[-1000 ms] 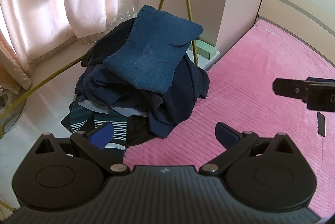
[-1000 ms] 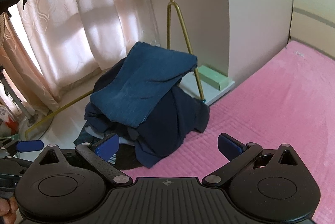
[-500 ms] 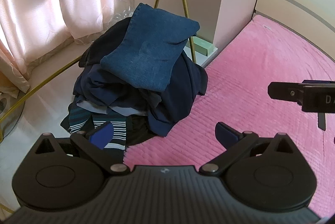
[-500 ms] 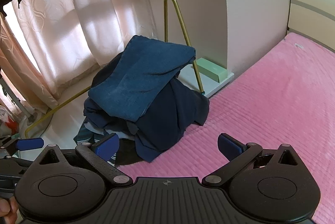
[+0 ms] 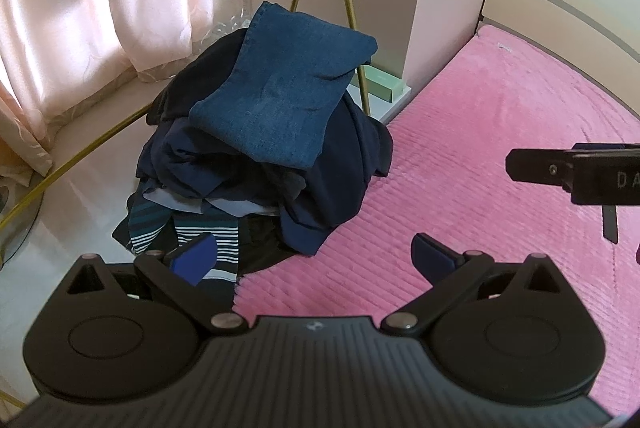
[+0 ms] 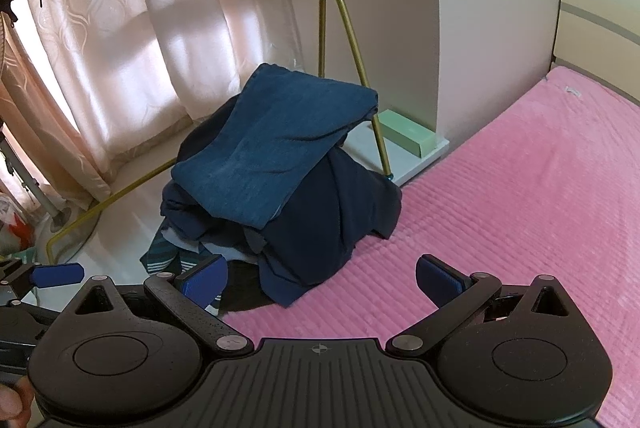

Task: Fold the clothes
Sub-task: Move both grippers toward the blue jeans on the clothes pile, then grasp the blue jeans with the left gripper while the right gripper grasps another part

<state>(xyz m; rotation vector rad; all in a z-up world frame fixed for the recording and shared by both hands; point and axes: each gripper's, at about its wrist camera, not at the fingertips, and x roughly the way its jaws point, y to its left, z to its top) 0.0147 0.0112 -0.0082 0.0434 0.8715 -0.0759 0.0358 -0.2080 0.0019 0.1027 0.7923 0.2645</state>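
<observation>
— What changes for you in the last second?

— Very little. The pink bed [image 5: 500, 164] and the pile of clothes [image 5: 256, 164] at its corner slide only a bit in my views; I drift slightly. No garment moves, so folding does not advance.

— And the top piece?

— The folded denim [image 6: 276, 148] lies on top of the pile, with its long axis running from near-left up to far-right.

— The fingers?

— My left gripper [image 5: 316, 260] and right gripper [image 6: 320, 278] are both spread wide and hold nothing.
</observation>
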